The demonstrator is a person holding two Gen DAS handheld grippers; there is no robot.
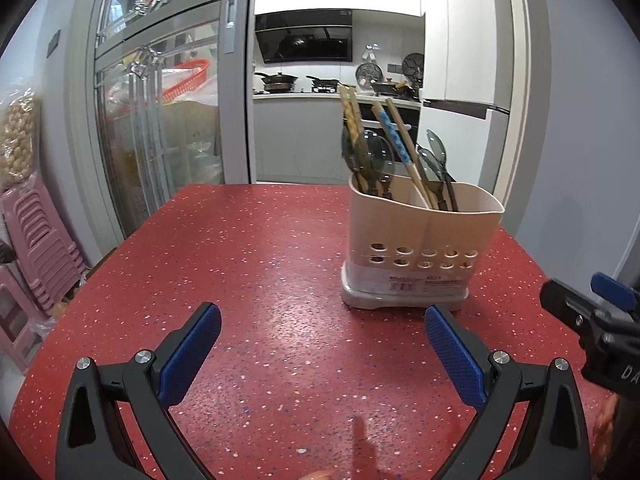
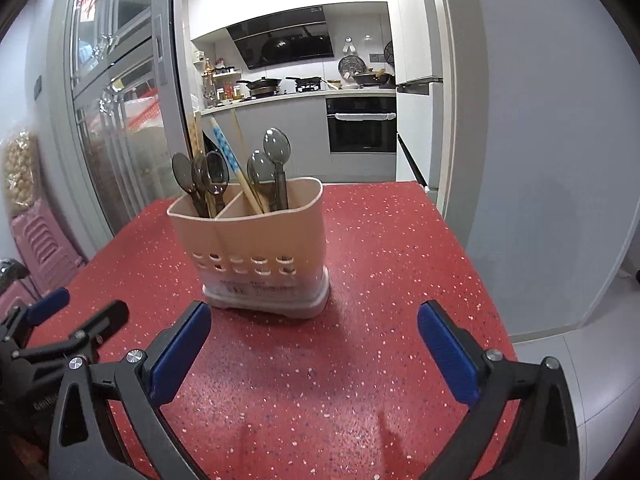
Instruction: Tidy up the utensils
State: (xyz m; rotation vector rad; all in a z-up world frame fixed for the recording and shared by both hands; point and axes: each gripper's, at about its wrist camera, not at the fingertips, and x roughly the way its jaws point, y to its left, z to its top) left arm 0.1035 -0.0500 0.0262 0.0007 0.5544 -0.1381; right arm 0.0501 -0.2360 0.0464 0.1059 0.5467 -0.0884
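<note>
Your left gripper (image 1: pixel 322 330) and right gripper (image 2: pixel 314 328) both gaped apart, empty, over the red table (image 1: pixel 260 264); only the utensil holder (image 2: pixel 256 248), full of spoons (image 2: pixel 276 148) and chopsticks (image 1: pixel 394 136), stood ahead.

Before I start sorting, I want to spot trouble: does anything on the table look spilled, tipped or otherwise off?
Nothing spilled or tipped. The holder stands upright on the red table. Only oddity: spoons and chopsticks sit mixed in both compartments, leaning at different angles. Both the left gripper and the right gripper are open, holding nothing.
</note>
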